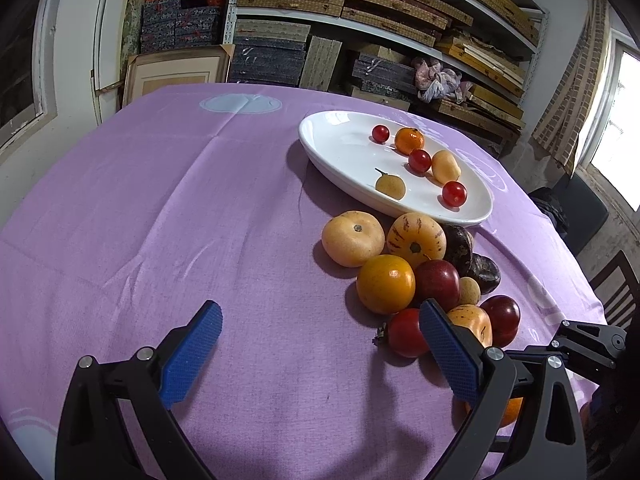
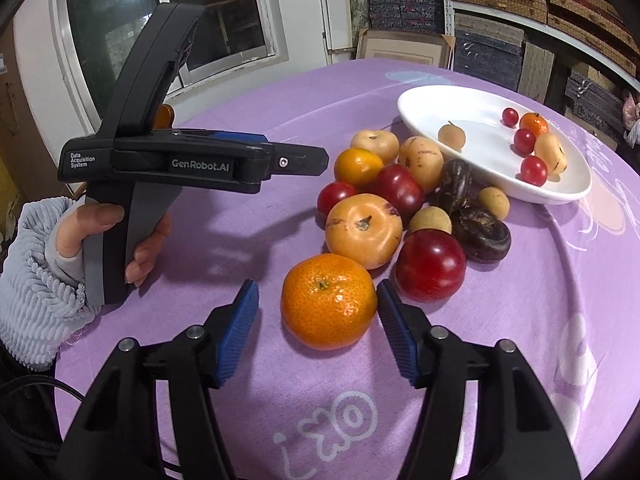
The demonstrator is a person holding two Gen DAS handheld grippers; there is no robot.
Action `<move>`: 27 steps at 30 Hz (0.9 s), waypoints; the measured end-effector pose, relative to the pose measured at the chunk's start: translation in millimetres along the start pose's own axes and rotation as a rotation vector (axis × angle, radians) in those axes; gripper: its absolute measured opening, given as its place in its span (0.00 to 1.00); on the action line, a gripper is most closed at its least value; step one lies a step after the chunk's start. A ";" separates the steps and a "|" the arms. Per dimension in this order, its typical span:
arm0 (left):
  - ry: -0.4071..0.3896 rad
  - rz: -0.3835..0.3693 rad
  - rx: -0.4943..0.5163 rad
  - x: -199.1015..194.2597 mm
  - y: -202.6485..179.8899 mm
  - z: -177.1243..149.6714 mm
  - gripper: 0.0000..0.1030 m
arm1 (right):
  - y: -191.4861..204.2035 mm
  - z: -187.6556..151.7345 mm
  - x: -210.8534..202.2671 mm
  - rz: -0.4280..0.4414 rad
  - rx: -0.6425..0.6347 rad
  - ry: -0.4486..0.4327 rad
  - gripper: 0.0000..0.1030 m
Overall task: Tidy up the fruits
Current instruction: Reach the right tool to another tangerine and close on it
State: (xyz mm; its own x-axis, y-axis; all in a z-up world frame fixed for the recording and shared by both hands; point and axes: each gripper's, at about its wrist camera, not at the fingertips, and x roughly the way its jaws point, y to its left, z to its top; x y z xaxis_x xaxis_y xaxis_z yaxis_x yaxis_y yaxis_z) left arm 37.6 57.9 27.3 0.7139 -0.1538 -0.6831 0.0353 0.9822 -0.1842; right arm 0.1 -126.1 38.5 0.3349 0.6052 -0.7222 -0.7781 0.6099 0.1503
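Fruit lies heaped on the desk, which wears a purple cloth, just ahead of the right hand-held gripper. Between this hand-held gripper's blue pads sits a mandarin, resting on the cloth; the right pad looks to be at or nearly at its skin, while a clear gap shows on the left, so the fruit is bracketed but not clamped. Directly beyond the mandarin sits a pale orange persimmon-like fruit, and to its right a dark red plum. Farther ahead the pile holds more red, yellow and brownish fruits plus two dark purple ones. Beyond the pile and to the right rests a white oval dish carrying cherry tomatoes, a small orange and a few yellowish fruits.

The left hand-held gripper, gripped by a hand in a ribbed grey sleeve, hovers above bare cloth to the left of the pile. Its pads stand wide apart with nothing between them; its right finger overlaps a red tomato in that view.
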 end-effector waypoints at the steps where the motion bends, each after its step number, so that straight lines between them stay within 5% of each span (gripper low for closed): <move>1: 0.003 -0.001 0.003 0.8 -0.5 -0.4 0.97 | -2.9 1.3 2.3 0.003 0.009 0.007 0.50; 12: 0.035 -0.012 0.079 4.4 -14.5 -5.5 0.97 | -26.5 -2.6 -11.9 -0.099 -0.002 0.021 0.45; 20: 0.117 -0.009 0.160 20.7 -29.4 -9.3 0.97 | -70.4 -9.4 -22.3 -0.170 0.117 0.010 0.45; 27: 0.142 0.084 0.246 32.0 -45.5 -11.6 0.97 | -78.1 -11.4 -16.3 -0.167 0.126 0.027 0.46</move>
State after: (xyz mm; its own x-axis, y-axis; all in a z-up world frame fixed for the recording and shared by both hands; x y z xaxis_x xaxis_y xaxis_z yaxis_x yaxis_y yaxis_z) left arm 50.8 7.1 5.6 0.6168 -0.0670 -0.7843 0.1609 0.9861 0.0423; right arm 49.4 -189.5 30.9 0.4375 0.4774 -0.7620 -0.6401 0.7605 0.1090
